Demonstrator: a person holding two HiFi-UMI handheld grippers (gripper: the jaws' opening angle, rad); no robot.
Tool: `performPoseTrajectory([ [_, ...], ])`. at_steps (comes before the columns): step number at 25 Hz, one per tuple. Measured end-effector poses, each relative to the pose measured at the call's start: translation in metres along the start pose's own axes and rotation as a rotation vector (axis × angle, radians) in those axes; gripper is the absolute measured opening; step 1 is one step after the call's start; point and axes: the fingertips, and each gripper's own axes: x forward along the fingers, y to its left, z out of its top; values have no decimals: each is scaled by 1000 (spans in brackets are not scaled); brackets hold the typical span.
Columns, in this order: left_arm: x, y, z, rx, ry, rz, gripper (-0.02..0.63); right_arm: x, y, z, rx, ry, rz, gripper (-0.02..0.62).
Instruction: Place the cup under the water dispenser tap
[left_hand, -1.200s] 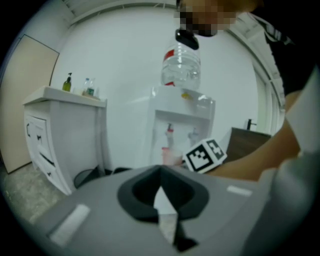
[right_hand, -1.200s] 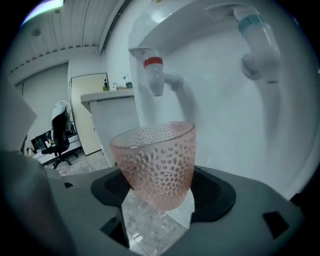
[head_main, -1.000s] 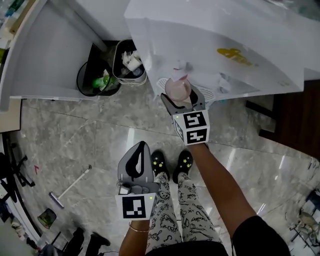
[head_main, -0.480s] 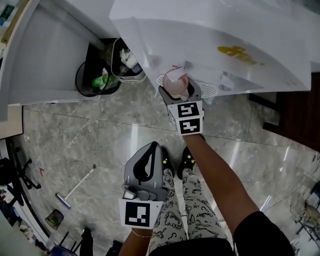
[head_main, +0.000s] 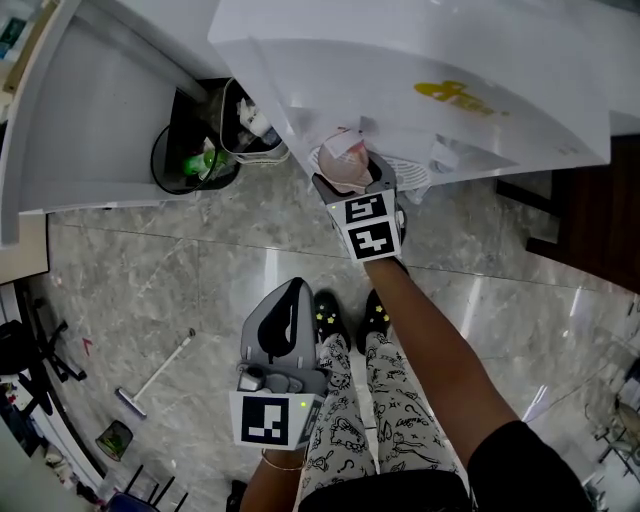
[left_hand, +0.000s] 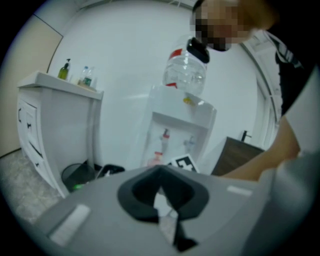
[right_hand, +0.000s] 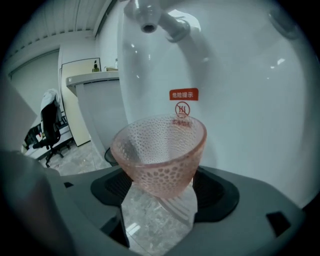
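A pink dimpled cup (right_hand: 161, 152) sits upright between the jaws of my right gripper (right_hand: 162, 186), which is shut on its lower part. A white tap (right_hand: 150, 17) hangs above the cup and slightly to the left, in front of the dispenser's back wall with its red label (right_hand: 183, 95). In the head view the cup (head_main: 343, 163) is at the niche of the white water dispenser (head_main: 420, 70), with the right gripper (head_main: 350, 178) behind it. My left gripper (head_main: 293, 287) hangs low over the floor, shut and holding nothing. Its view shows the dispenser (left_hand: 182, 125) and cup (left_hand: 156, 159) from afar.
A round white drip tray (head_main: 412, 181) lies under the niche. A black round bin (head_main: 185, 160) and a pale bin (head_main: 250, 125) with rubbish stand left of the dispenser. A white counter (head_main: 80, 100) is at far left, a dark cabinet (head_main: 590, 220) at right. A mop (head_main: 150, 375) lies on the marble floor.
The right gripper has carried the cup a little forward, deeper into the dispenser niche. The left gripper has hardly moved.
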Motion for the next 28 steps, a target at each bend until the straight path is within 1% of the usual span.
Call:
performPoseTrajectory([
  [2,-2,9,3,-11,-9,26,-11,-4,-4,-5,35,16,-20,368],
  [5,-7,14,9,-8,-19,37,-11,-17,-9,-15,69,29,-44,368],
  [10,-16,12,34,64,-41,53,-11,-70,1,-25,172,-2,-39,364],
  [11,-19,9,41,76,-46,52,-11,-87,4,-24,186,-19,-41,292],
  [12,-24,5,48,84,-50,48,-11,-105,7,-21,202,-43,-40,74],
  [13,-29,-1,56,92,-53,41,-11,-125,12,-15,219,-72,-28,20],
  [15,-40,-11,72,114,-60,25,-11,-166,19,3,223,-134,0,14],
  [17,-52,-16,90,149,-68,23,-11,-206,17,25,175,-174,-12,14],
  [19,-65,-19,111,193,-73,18,-11,-248,12,44,176,-190,-15,14],
  [21,-82,-30,135,255,-72,-18,-11,-293,17,64,199,-197,33,14],
  [23,-98,-44,165,301,-80,-56,-11,-338,28,87,188,-193,102,14],
  [25,-114,-56,200,304,-120,-65,-11,-381,36,114,176,-213,152,14],
  [27,-127,-70,232,310,-170,-85,-11,-417,42,142,181,-270,175,14],
  [28,-131,-78,245,326,-191,-102,-11,-431,45,156,188,-308,183,12],
])
